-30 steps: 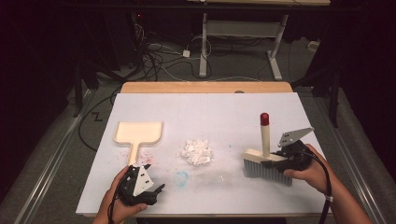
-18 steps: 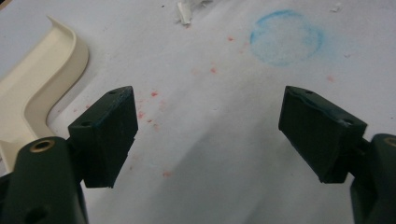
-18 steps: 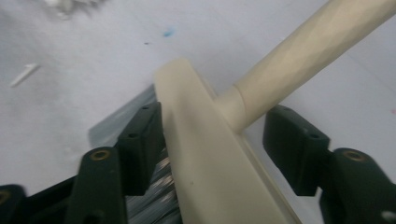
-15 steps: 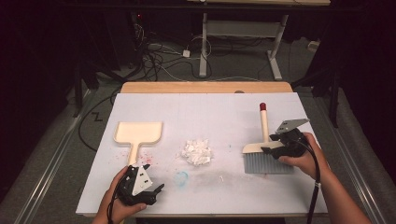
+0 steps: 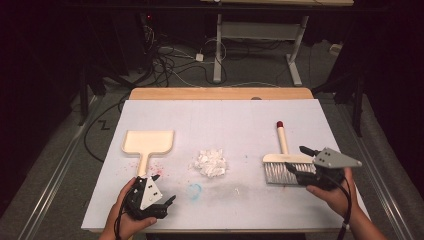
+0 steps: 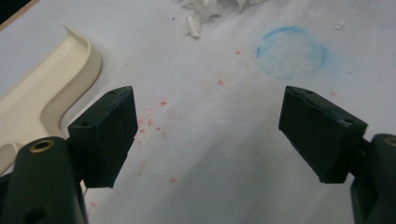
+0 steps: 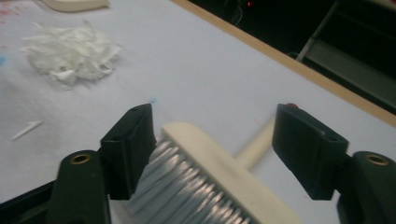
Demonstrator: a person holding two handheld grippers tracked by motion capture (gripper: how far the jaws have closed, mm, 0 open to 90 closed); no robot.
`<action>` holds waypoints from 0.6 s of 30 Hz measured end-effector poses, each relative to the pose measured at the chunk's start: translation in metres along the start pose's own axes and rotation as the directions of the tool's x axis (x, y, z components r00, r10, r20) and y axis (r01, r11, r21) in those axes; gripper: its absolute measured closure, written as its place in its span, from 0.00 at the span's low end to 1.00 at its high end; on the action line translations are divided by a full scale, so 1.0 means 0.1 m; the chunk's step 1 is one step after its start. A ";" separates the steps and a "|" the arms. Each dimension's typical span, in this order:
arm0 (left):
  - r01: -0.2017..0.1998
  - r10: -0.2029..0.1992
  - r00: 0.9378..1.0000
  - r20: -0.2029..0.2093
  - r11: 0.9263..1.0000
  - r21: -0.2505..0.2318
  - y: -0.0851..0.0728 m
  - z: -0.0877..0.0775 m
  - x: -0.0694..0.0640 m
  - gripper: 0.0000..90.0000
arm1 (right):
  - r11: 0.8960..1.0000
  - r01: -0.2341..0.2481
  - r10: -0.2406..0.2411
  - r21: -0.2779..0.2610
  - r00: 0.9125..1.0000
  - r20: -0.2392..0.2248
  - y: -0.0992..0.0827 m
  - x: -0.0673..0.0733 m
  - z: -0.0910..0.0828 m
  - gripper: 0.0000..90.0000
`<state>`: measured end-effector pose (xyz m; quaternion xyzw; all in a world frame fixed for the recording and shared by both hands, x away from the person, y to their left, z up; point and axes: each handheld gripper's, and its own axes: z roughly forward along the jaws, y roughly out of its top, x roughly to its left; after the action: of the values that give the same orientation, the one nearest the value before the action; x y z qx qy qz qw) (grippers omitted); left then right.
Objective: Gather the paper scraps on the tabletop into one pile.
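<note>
A cream brush (image 5: 283, 163) with grey bristles and a red-tipped handle lies flat on the white table (image 5: 225, 120), right of the middle. My right gripper (image 5: 301, 161) straddles its head; the jaws have just been opening and stand wide. In the right gripper view the brush head (image 7: 219, 170) lies between the open right gripper (image 7: 212, 140), its far pad clear of it. A cream dustpan (image 5: 148, 142) lies at the left, with a pile of white paper scraps (image 5: 210, 162) in the middle. My left gripper (image 5: 165, 189) rests open near the front edge below the dustpan handle, nothing between its pads (image 6: 109, 133).
A faint blue ring stain (image 6: 292, 58) and red specks mark the table ahead of the left gripper (image 6: 210, 121). The dustpan (image 6: 46, 88) curves in at its left. A wooden strip (image 5: 220, 93) borders the far edge; cables and desk legs (image 5: 218, 50) lie beyond.
The brush, held tilted up with its red tip high a second ago, now lies flat on the table. The right gripper has opened off it and shifted. The left gripper has not moved.
</note>
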<state>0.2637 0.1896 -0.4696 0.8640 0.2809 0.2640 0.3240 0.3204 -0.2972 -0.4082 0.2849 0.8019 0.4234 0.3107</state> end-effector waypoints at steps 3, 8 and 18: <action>-0.004 0.004 1.000 -0.005 1.000 0.001 0.00 0.00 -0.01 0.20 | 0.999 0.028 -0.026 -0.029 0.998 0.048 -0.07 0.17 -0.12 0.28; 0.001 -0.002 1.000 -0.013 1.000 -0.011 0.02 0.00 -0.01 0.20 | 0.998 0.034 -0.030 -0.049 0.997 0.072 -0.14 0.25 -0.25 0.25; -0.003 0.003 1.000 -0.012 1.000 0.011 0.03 0.06 -0.01 0.20 | 0.998 0.016 -0.012 -0.056 0.997 0.081 -0.16 0.20 -0.20 0.27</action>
<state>0.2677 0.1846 -0.4716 0.8645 0.2831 0.2682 0.3173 0.2894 -0.3008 -0.4181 0.2873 0.7784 0.4319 0.3537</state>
